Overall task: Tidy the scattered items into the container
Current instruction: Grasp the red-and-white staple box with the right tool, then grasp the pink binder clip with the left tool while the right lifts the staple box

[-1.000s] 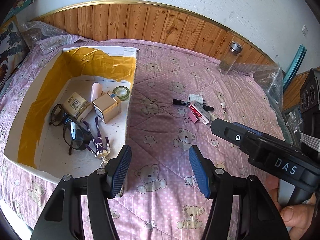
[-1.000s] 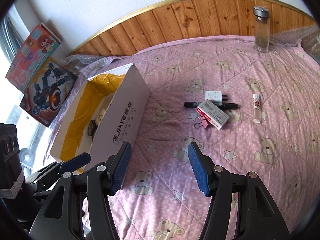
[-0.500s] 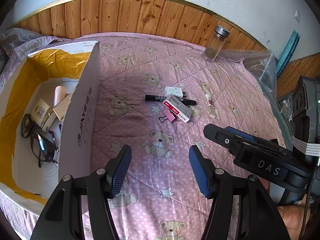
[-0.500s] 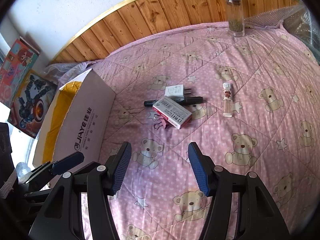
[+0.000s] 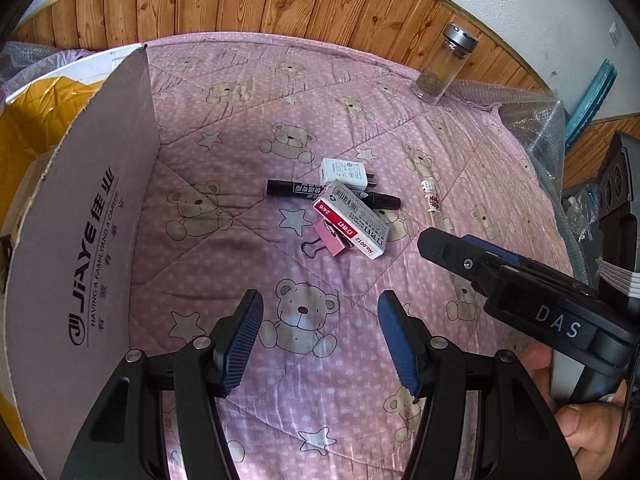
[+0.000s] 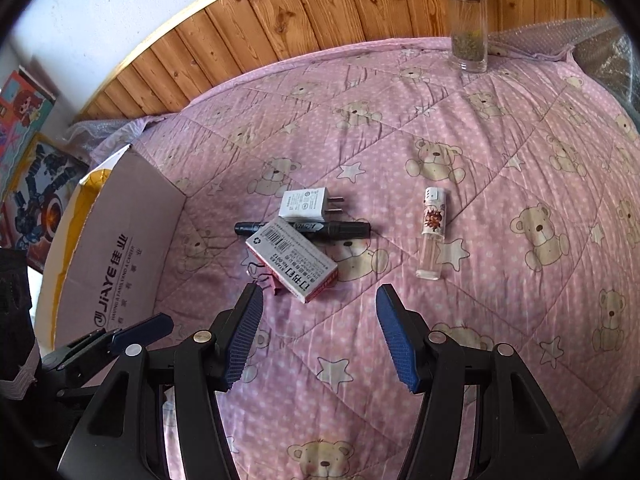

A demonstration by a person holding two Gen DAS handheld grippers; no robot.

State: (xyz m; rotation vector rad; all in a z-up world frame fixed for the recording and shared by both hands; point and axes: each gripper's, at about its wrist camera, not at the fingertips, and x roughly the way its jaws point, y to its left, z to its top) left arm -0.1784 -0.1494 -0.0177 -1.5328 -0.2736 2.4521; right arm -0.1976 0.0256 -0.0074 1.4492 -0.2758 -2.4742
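Right now both my claws hang spread and empty over the quilt (image 6: 520,128), my right gripper (image 6: 318,334) just short of the staple box (image 6: 291,258), my left gripper (image 5: 320,338) back beside the cardboard box (image 5: 80,240). That staple box looks light and stiff, lying across a black marker (image 6: 348,230) and a pink binder clip (image 5: 330,240) with a white charger (image 6: 302,204) behind, so I would pinch its long sides. The lighter (image 6: 432,232) seems slick and lies clear, and open quilt leads to the carton's wall.
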